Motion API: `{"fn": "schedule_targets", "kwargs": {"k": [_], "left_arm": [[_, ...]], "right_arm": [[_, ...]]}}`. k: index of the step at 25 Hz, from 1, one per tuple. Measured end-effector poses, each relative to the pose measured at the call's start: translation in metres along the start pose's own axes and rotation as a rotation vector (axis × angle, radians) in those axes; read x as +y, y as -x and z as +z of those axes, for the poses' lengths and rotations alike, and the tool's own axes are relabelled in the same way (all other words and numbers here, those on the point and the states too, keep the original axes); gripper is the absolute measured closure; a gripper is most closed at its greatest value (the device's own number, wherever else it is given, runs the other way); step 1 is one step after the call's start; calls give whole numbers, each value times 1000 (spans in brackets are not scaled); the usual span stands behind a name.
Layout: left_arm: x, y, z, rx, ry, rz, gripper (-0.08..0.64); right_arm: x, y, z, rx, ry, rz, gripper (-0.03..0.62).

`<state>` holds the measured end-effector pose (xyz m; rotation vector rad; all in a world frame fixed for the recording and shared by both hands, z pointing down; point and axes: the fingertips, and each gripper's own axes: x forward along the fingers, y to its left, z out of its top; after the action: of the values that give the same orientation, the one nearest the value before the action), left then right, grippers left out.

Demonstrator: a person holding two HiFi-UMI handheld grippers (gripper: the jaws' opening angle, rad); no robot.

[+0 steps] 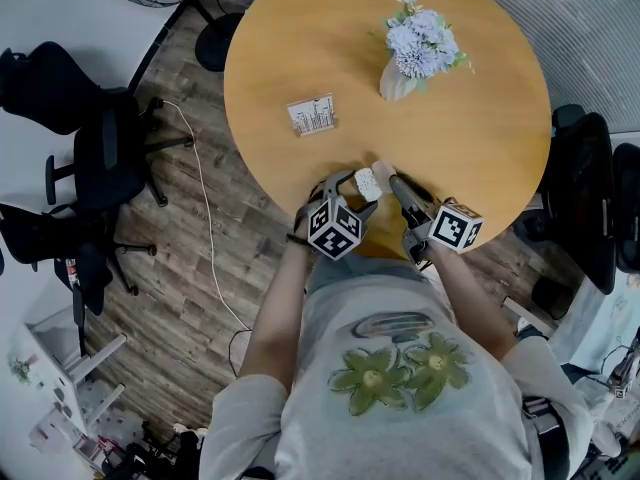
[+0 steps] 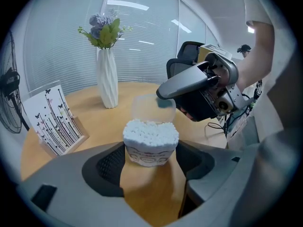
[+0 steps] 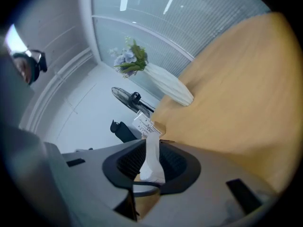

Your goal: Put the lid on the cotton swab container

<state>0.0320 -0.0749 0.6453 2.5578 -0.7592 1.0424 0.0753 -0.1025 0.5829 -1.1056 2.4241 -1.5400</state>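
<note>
Round wooden surface [image 1: 480, 118], near edge: the left claw [image 2: 149, 162] is clamped on the open cotton swab container [image 2: 150, 141], which stands upright on the wood. The right claw [image 3: 149, 169] pinches the clear lid [image 3: 151, 157] by its edge, just beside the container, not yet over it. Both grasps look done; aligning, lowering and pressing remain.

Uncovered cotton swab container [image 2: 150, 145], upright, full, translucent lid [image 2: 149, 109] raised just behind
</note>
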Motion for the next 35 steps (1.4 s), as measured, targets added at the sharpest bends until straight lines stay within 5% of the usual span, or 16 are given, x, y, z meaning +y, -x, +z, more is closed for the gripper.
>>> {"fn": "schedule_targets", "kwargs": {"k": [5,10,35], "left_arm": [[-1,1,-1,0,11,-6,212],[-1,0,-2,0,25,-7,215],[-1,-2,-3,19,27,-8,216]], "right_arm": [[11,0,-2,32,232,-39,508],[14,-2,-3,68,324,-55,509],[27,-3,-4,113,367,-53,532]]}}
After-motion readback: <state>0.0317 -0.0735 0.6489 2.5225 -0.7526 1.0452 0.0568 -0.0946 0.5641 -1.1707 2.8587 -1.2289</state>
